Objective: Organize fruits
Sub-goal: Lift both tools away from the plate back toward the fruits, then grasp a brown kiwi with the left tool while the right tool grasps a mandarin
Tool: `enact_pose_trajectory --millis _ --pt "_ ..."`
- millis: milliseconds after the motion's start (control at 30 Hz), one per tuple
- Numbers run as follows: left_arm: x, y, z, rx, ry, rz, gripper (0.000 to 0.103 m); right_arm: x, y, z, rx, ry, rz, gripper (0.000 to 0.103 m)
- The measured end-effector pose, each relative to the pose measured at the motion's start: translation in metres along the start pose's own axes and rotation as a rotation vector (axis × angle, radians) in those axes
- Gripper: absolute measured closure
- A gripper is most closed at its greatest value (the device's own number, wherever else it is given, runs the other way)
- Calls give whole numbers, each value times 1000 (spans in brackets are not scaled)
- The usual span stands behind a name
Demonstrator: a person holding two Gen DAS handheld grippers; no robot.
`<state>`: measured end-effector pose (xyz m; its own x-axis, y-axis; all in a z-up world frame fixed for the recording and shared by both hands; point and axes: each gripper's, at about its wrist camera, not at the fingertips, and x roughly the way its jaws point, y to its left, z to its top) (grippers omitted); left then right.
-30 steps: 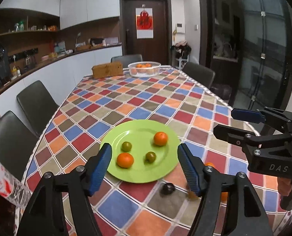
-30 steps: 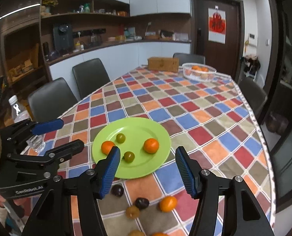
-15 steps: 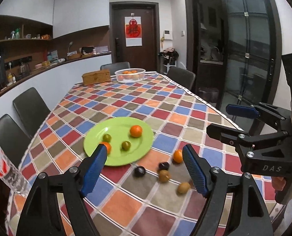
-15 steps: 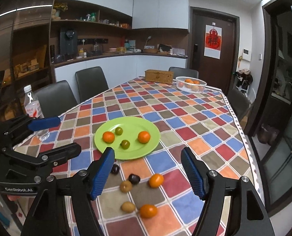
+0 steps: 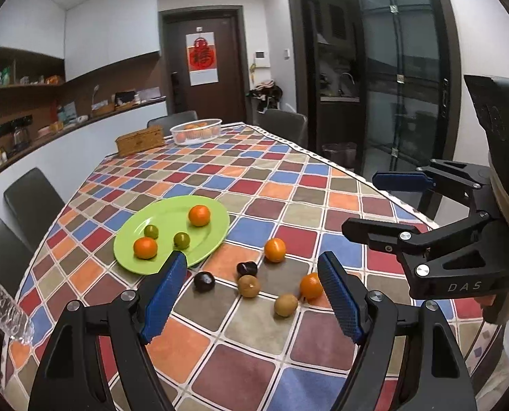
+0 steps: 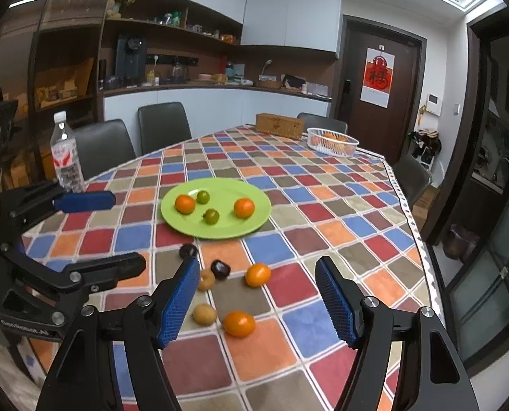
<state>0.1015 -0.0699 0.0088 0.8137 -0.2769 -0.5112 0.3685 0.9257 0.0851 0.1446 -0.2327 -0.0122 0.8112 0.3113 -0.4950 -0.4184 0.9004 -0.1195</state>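
Dark door (image 5: 203, 68), white cabinets (image 6: 288, 10), chairs (image 6: 163, 125)

The left tongs (image 5: 252, 291) are matte black plastic arms with silver round screws and two blue pads of dotted rubber texture. The right tongs (image 6: 258, 303) have the same black arms, silver screws and blue textured pads; from the left camera their side carries pale letters "DAS".
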Motion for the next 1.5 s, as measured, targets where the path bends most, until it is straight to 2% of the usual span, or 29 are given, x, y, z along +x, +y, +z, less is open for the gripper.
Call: enact_pose_trajectory --millis 100,533,833,900,1100,1167,1500 --pt "7 -6 -3 24 12 -9 26 2 -1 -7 -15 12 2 33" --pt "45 -23 -27 116 141 -100 53 27 -5 -33 -107 98 71 34" --pt "73 -24 -35 145 210 -158 64 58 1 -49 -149 187 152 47" --pt "78 -25 -38 149 228 -168 65 65 2 -52 -151 211 170 52" --pt "92 -26 -44 177 263 -182 65 80 3 -61 -176 257 198 54" --pt "96 -25 -45 175 269 -188 65 84 3 -62 -182 264 207 57" --pt "112 -22 -47 176 296 -190 69 100 1 -65 -172 296 240 58"
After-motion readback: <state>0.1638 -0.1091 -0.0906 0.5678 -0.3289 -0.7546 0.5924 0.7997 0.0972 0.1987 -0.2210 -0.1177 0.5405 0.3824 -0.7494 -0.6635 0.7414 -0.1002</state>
